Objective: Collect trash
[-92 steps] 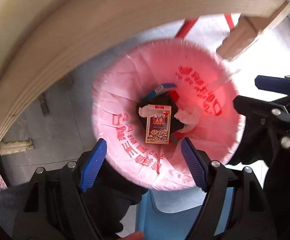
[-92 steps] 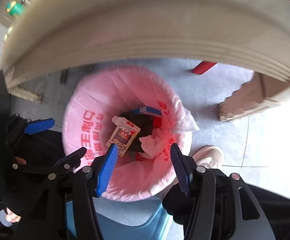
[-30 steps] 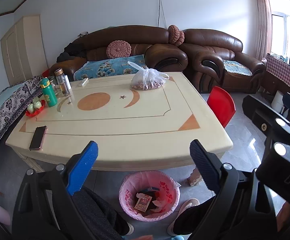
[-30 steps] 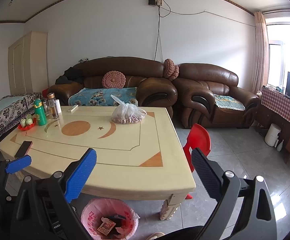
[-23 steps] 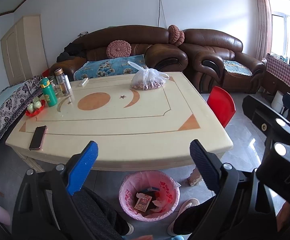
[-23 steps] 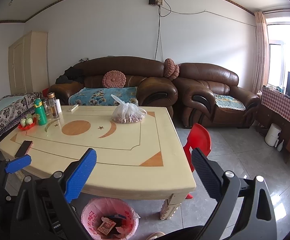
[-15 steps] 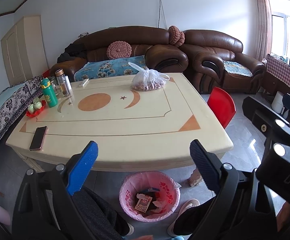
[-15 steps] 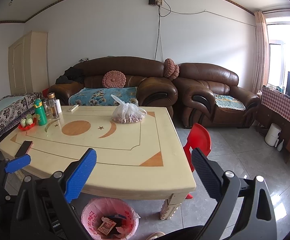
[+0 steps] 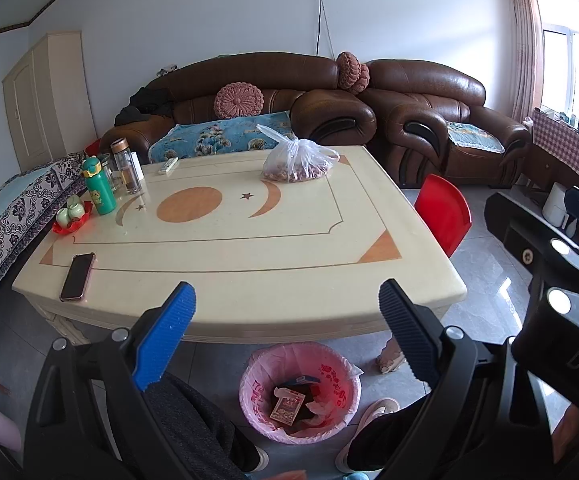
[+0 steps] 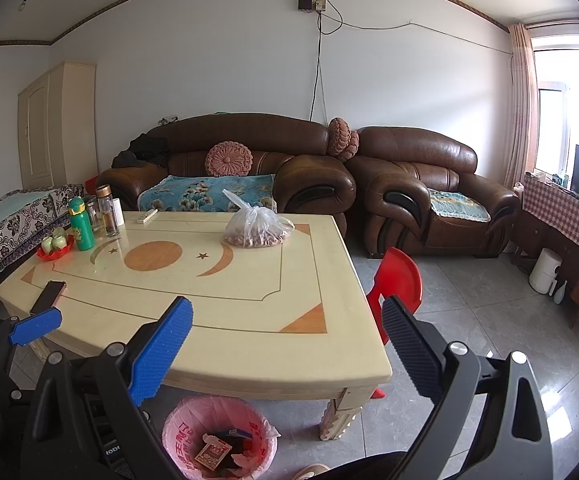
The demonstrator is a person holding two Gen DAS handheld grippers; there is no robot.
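Claws, left (image 9: 285, 340) and right (image 10: 285, 350), ribbed pads released above round pink-lined bin (image 9: 255, 376).

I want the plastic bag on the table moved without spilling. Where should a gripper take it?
Grip the plastic bag by its twisted neck just below the knot, coming from above, slightly from the near side. The neck is narrow and stands upright; the bulging body below is soft, wide and likely to slip or tear.
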